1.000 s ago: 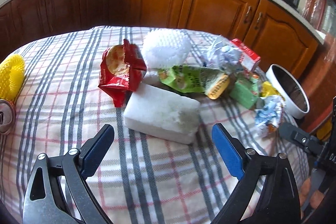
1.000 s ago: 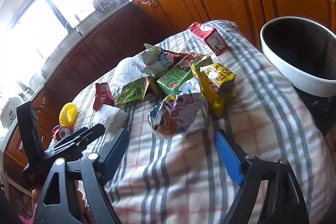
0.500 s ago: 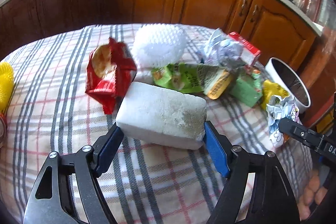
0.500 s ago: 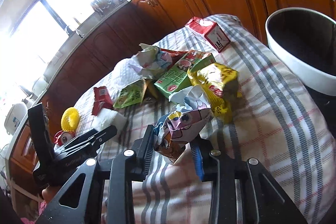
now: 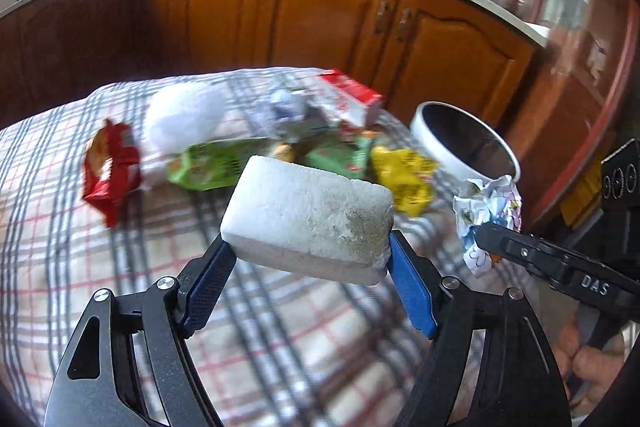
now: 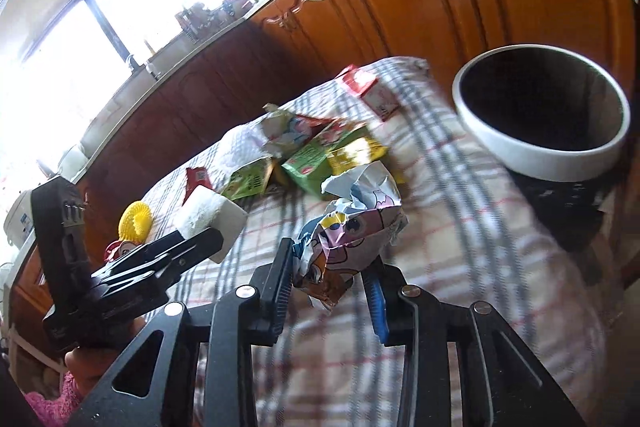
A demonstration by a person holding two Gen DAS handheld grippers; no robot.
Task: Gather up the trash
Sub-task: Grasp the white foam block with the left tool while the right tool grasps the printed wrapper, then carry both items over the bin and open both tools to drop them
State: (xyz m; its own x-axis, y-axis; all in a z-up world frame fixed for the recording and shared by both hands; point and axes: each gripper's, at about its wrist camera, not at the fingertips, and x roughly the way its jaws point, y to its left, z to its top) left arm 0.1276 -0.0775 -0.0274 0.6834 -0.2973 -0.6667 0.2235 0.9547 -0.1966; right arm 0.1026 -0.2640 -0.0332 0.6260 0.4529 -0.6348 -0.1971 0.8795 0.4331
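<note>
"DAS" in white letters stands on the right claw's (image 5: 478,233) black arm; other packaging print is unreadable

Wrapper pile (image 5: 280,151) beside open bin (image 5: 464,143)

1. The tablecloth (image 5: 60,227) is checked in grey and red lines on a pale ground.
2. The foam block (image 5: 308,215) is white, speckled grey-brown at one end.
3. The snack bag (image 5: 110,167) is red.
4. The crumpled wrapper (image 6: 352,227) is printed with cartoon figures in pink, yellow, blue and orange on white.
5. The bin (image 6: 540,155) is white on the outside and dark inside.
6. The cabinets (image 5: 332,19) are reddish-brown wood.
7. The finger pads (image 5: 410,291) of the left gripper (image 5: 308,267) are blue on a black frame.
8. A yellow packet (image 5: 400,175), a green packet (image 5: 208,167) and a red-and-white carton (image 5: 348,99) are seen in the pile.
9. The netted foam sleeve (image 6: 136,221) is yellow.
</note>
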